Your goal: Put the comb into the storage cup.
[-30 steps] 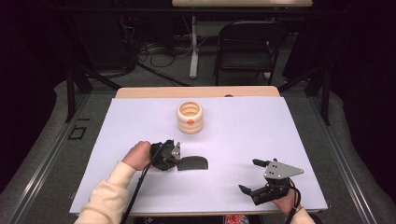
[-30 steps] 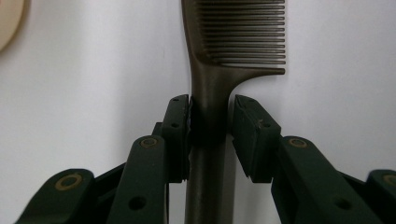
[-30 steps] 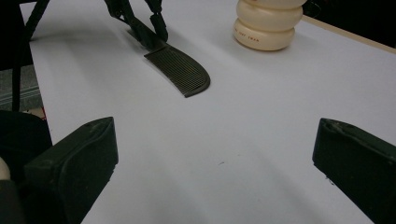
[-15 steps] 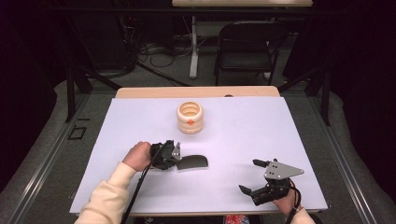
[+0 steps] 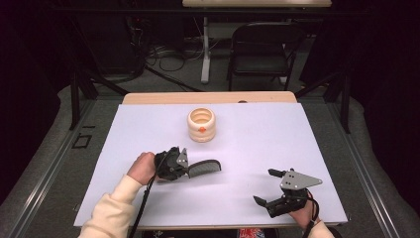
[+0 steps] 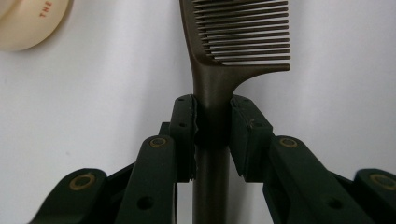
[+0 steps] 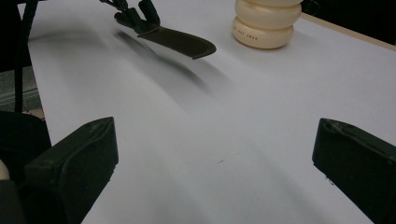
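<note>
A dark comb (image 5: 203, 168) is held by its handle in my left gripper (image 5: 184, 166), just above the white table at front left. In the left gripper view the comb (image 6: 238, 42) has its handle clamped between both jaws, teeth pointing right. A cream ribbed cup (image 5: 201, 124) stands upright at the table's middle back, open top up. The right gripper view has the comb (image 7: 180, 42) lifted over its shadow and the cup (image 7: 267, 23) behind it. My right gripper (image 5: 270, 188) rests at front right, open, nothing between its jaws.
The white table sheet (image 5: 257, 148) covers a wooden top (image 5: 208, 97). A dark folding chair (image 5: 262, 49) and cables lie on the floor beyond the far edge. The table's front edge runs close under both hands.
The left gripper with the comb has shifted slightly right. The right gripper has barely moved.
</note>
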`<state>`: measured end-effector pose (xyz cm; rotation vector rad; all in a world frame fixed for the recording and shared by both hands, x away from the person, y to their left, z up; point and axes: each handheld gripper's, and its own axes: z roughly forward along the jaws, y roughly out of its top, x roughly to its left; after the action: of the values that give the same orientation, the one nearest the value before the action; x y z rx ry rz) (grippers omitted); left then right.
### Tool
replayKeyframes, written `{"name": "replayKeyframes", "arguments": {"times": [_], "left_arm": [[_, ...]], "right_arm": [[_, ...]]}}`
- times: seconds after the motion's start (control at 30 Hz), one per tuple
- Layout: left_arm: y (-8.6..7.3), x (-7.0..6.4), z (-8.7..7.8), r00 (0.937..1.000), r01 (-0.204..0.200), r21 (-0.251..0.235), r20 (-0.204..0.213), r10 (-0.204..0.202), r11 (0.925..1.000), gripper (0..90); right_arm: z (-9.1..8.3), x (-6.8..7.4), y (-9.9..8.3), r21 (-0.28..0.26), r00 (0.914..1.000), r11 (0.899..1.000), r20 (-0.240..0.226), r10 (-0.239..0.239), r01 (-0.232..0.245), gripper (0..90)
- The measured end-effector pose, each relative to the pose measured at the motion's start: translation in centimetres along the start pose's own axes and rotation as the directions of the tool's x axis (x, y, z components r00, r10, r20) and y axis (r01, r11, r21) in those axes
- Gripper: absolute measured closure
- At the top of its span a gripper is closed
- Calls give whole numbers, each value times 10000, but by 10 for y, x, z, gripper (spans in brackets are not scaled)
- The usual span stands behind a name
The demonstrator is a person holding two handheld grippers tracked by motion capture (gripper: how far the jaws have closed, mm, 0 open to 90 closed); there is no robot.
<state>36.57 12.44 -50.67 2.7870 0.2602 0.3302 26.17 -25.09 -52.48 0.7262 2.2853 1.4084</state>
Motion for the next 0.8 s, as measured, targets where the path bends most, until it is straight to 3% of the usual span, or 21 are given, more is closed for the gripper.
{"name": "replayKeyframes", "arguments": {"times": [0.1, 0.23, 0.33, 0.63, 0.8], "left_arm": [[-2, 4, -2, 9979, 651, -406, 28, -650, 9971, 722], [-4, 4, -8, 9942, 1067, -869, 216, -1052, 9905, 722], [-4, 3, -11, 9942, 1077, -995, 175, -1065, 9892, 722], [-7, 3, -14, 9893, 1461, -1626, 299, -1431, 9758, 722], [-8, 2, -15, 9866, 1616, -1942, 113, -1626, 9676, 722]], "right_arm": [[0, -1, 0, -25, 10000, 10000, 16, 64, -64, 0], [0, 0, 0, -25, 10000, 10000, 22, 22, -22, 0], [-1, 0, 0, -16, 10000, 10000, 28, 35, -35, 0], [-1, -1, 0, -31, 10000, 10000, 43, 41, -41, 0], [-1, -1, 0, -54, 10000, 9999, 51, 86, -85, 0]]}}
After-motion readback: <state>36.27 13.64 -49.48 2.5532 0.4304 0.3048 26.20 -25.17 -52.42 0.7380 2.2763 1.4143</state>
